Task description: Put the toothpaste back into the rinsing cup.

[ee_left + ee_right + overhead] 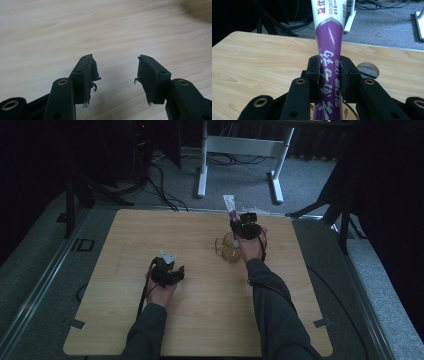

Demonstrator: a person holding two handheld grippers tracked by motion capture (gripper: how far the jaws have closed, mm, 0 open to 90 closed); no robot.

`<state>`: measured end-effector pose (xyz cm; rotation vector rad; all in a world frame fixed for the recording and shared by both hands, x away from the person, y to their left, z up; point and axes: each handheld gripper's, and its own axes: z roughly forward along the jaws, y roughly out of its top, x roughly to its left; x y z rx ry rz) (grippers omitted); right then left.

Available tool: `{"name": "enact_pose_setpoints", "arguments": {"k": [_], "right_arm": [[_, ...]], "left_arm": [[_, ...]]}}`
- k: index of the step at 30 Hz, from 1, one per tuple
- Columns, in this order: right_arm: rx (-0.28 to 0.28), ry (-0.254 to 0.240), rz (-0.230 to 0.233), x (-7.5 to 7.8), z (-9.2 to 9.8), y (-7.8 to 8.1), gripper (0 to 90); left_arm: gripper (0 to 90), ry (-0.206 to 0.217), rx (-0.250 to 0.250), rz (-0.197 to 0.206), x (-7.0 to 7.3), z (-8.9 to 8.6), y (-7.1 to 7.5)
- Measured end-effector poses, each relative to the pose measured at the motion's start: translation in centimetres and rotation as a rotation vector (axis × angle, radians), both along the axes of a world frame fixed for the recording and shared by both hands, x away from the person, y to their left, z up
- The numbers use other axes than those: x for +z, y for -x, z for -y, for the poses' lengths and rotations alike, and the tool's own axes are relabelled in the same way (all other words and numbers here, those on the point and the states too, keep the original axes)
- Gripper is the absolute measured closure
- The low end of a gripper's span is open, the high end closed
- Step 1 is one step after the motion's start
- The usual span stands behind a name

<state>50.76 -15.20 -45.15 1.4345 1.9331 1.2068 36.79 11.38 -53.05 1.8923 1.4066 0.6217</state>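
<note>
My right gripper (pixel 329 75) is shut on a purple and white toothpaste tube (pixel 329 50), squeezing its purple part between both jaws. In the high view that tube (pixel 230 206) stands upright in my right gripper (pixel 244 227), directly above a clear amber glass mug (pixel 229 248) near the table's back middle. The tube's lower end is hidden behind the jaws. My left gripper (pixel 114 75) is open over bare wood, nothing between its jaws. It sits at the table's left middle in the high view, where the left gripper (pixel 166 270) is held low.
The light wooden table (pixel 200 320) has bare wood all around the mug. A round cutout (pixel 368 70) lies in the tabletop beyond the right jaws. Past the far edge are grey carpet, a white desk frame (pixel 240 150), black stands and cables.
</note>
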Motion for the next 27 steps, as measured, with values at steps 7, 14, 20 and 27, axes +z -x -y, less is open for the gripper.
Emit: {"name": "enact_pose_setpoints", "arguments": {"k": [7, 14, 20, 27], "right_arm": [[-0.006, -0.026, -0.004, -0.3, 0.3, 0.1, 72.7], [-0.002, -0.035, 0.002, -0.7, 0.1, 0.2, 72.6], [0.008, -0.028, 0.003, -1.1, 0.0, 0.2, 72.4], [0.02, -0.045, 0.002, -1.4, 0.2, 0.2, 71.8]], "left_arm": [[46.3, 0.027, -0.154, 0.01, 0.7, 5.4, -1.2], [46.2, 0.074, -0.201, 0.005, 1.4, 9.5, -2.6], [46.0, 0.131, -0.203, -0.006, 2.0, 11.2, -4.0], [45.9, 0.147, -0.212, -0.015, 2.1, 12.6, -4.8]]}}
